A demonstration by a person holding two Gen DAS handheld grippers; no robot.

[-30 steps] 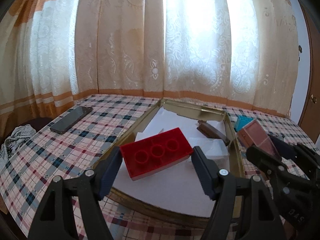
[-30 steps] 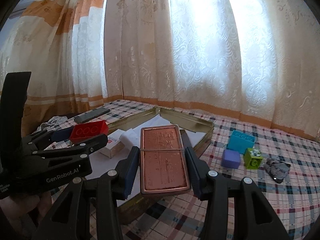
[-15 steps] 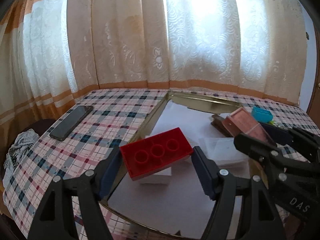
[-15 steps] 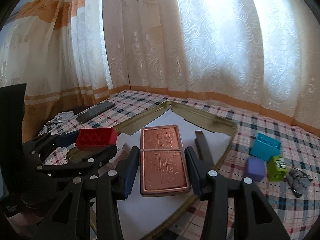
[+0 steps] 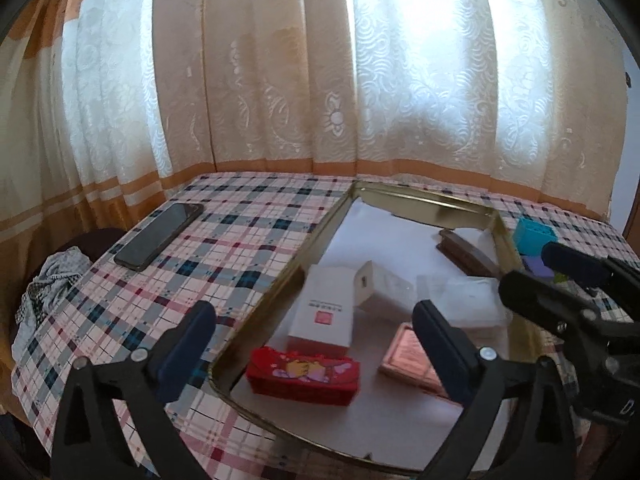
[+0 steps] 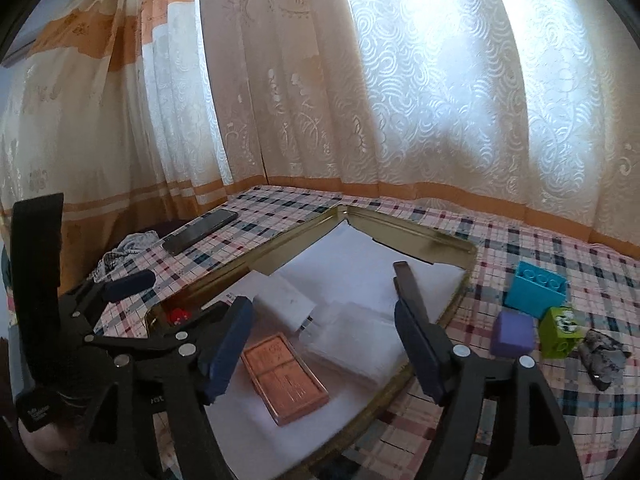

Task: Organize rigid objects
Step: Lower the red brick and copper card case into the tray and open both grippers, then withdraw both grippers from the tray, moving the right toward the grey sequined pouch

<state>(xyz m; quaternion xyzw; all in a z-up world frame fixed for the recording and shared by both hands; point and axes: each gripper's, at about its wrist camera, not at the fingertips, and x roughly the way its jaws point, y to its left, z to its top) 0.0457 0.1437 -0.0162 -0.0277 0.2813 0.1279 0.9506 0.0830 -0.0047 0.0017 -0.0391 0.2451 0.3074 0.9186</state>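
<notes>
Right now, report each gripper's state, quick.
Left gripper: jaws opening, holding nothing; red block lies in the tray.
Right gripper: jaws opening, holding nothing; copper tin lies in the tray.

A home room: lace curtains [image 5: 320,80] at twelve o'clock behind a checked tablecloth [image 5: 224,248], smartphone [image 5: 160,236] at ten.

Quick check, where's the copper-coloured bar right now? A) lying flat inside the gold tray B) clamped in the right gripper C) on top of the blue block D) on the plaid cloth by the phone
A. The copper-coloured bar lies flat on the white liner of the gold tray, below the right gripper, whose fingers are opening and clear of it.
</notes>
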